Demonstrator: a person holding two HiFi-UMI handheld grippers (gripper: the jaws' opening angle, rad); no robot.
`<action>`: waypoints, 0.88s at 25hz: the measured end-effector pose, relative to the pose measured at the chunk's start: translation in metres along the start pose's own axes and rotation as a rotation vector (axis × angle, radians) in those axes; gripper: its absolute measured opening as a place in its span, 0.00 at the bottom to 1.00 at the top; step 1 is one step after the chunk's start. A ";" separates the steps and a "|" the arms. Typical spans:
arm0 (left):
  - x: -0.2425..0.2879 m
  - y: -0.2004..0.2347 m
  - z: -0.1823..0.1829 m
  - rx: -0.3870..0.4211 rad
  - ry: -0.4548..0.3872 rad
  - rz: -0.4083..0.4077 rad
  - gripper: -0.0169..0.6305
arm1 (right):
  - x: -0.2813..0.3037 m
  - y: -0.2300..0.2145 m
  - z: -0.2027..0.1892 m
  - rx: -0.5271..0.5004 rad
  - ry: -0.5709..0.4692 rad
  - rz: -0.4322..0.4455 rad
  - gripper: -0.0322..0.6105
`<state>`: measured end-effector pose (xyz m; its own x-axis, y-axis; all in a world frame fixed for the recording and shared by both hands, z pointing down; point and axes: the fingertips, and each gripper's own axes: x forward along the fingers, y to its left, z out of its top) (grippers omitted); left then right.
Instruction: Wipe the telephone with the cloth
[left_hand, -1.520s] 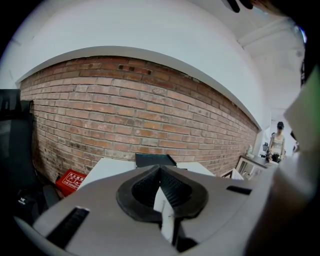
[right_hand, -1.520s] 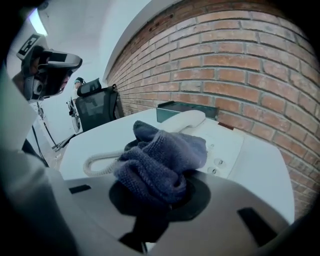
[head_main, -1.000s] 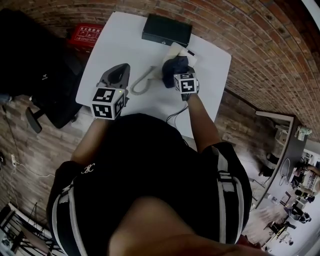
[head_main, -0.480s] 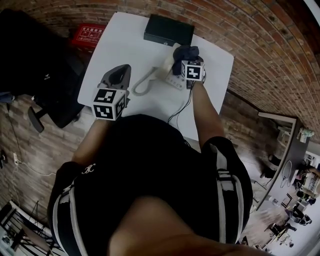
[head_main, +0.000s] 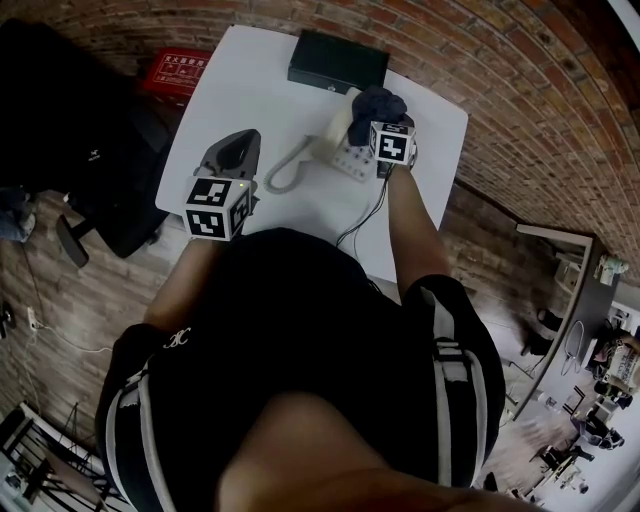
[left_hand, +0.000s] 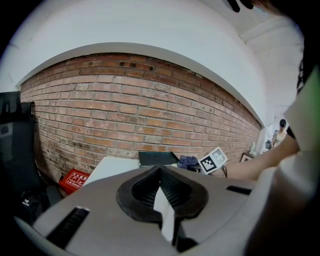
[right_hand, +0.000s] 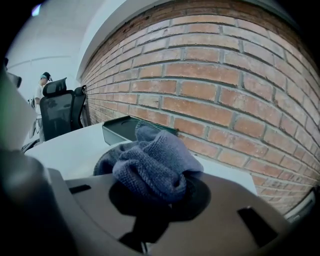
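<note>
A cream telephone sits on the white table, its handset lying off to the left on a coiled cord. My right gripper is shut on a bunched dark blue cloth at the phone's far right end; whether cloth and phone touch is hidden. In the right gripper view the cloth bulges out of the jaws of the right gripper and hides the phone. My left gripper hovers left of the handset, shut and empty. The left gripper looks across at the cloth.
A black flat box lies at the table's far edge, just behind the phone, and also shows in the right gripper view. A red box and a black chair stand off the table's left. A brick wall runs close behind.
My right gripper carried the cloth from over the phone's middle toward its far right end, uncovering the keypad. The left gripper stayed where it was.
</note>
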<state>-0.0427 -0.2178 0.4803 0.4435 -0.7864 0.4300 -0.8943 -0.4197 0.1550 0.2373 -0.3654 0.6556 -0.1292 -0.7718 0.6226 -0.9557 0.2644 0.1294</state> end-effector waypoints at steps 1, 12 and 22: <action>0.000 0.000 0.000 0.001 0.000 -0.003 0.01 | -0.002 -0.003 -0.002 0.009 0.001 -0.008 0.14; 0.002 -0.008 0.002 0.014 -0.001 -0.032 0.01 | -0.021 -0.039 -0.029 0.092 0.024 -0.089 0.14; 0.002 -0.013 0.000 0.008 -0.004 -0.045 0.01 | -0.032 -0.026 -0.041 0.008 0.014 -0.105 0.14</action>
<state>-0.0297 -0.2140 0.4789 0.4838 -0.7683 0.4192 -0.8729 -0.4586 0.1669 0.2771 -0.3236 0.6635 -0.0245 -0.7865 0.6171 -0.9658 0.1780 0.1886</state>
